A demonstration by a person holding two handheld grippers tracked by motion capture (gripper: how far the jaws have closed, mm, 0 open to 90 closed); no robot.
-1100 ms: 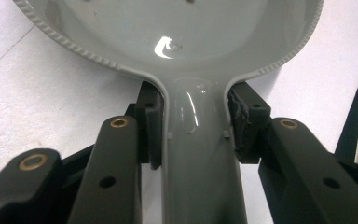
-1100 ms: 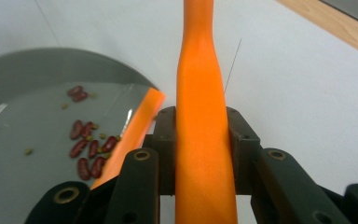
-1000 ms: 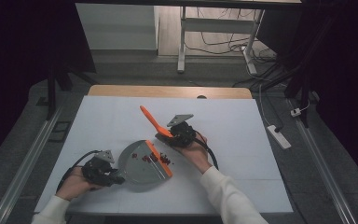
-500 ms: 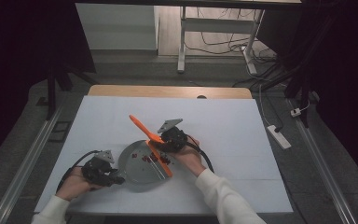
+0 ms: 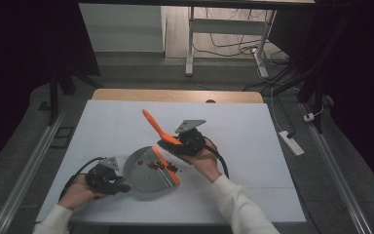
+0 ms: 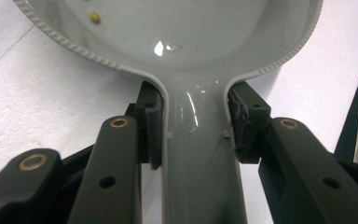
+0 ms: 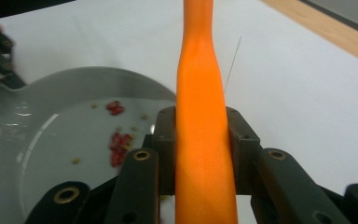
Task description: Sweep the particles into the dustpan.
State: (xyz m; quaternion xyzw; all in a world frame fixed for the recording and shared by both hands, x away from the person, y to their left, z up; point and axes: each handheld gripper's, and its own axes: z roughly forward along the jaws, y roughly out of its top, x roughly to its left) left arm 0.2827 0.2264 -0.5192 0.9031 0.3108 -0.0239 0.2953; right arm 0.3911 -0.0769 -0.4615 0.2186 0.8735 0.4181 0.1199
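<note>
Dustpan [image 5: 148, 170] lies flat on the white table [image 5: 253, 146], red crumbs inside; left gripper [image 5: 108, 179] clamps its handle, right gripper [image 5: 185, 142] clamps the orange brush [image 5: 157, 127] beside its edge

dustpan [image 5: 146, 170] on table [image 5: 272, 146] | crumbs [image 5: 158, 165] in dustpan | brush [image 5: 158, 129] right of dustpan, probably just above its edge
</note>
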